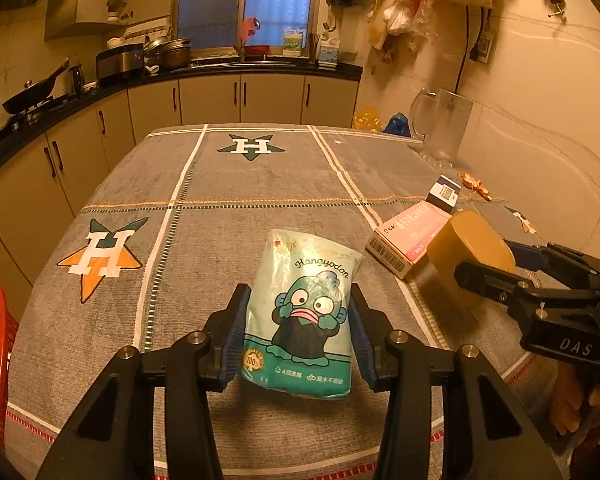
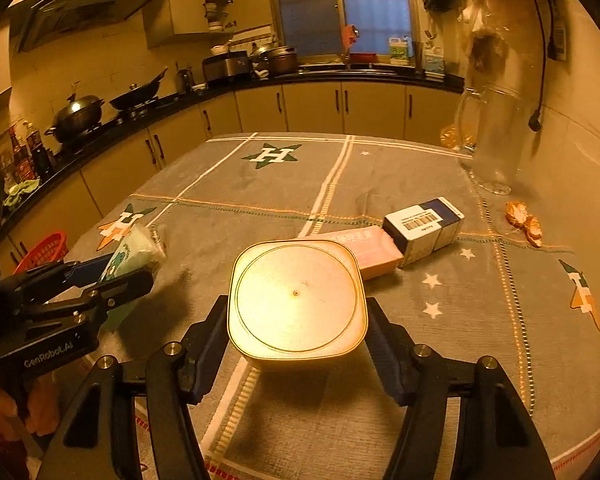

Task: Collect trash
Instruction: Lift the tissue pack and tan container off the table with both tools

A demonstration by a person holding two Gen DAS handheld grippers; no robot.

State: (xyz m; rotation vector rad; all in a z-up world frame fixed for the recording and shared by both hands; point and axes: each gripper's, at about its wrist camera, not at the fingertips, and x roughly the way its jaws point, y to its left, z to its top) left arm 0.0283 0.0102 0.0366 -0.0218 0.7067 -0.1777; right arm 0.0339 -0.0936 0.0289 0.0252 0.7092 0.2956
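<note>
Left gripper [image 1: 298,332]: clamped on a tissue pack [image 1: 300,312], held above the desk [image 1: 228,208].
Right gripper [image 2: 296,340]: clamped on a square container [image 2: 298,300], lifted off the cloth.
Risk: the soft pack could be squeezed out; the smooth container could slip from the pads.
Pose: both grippers are angled downward, side by side.
Remaining trash: two boxes [image 2: 422,226] lie ahead; a red basket [image 2: 44,250] is seen at the left.
</note>
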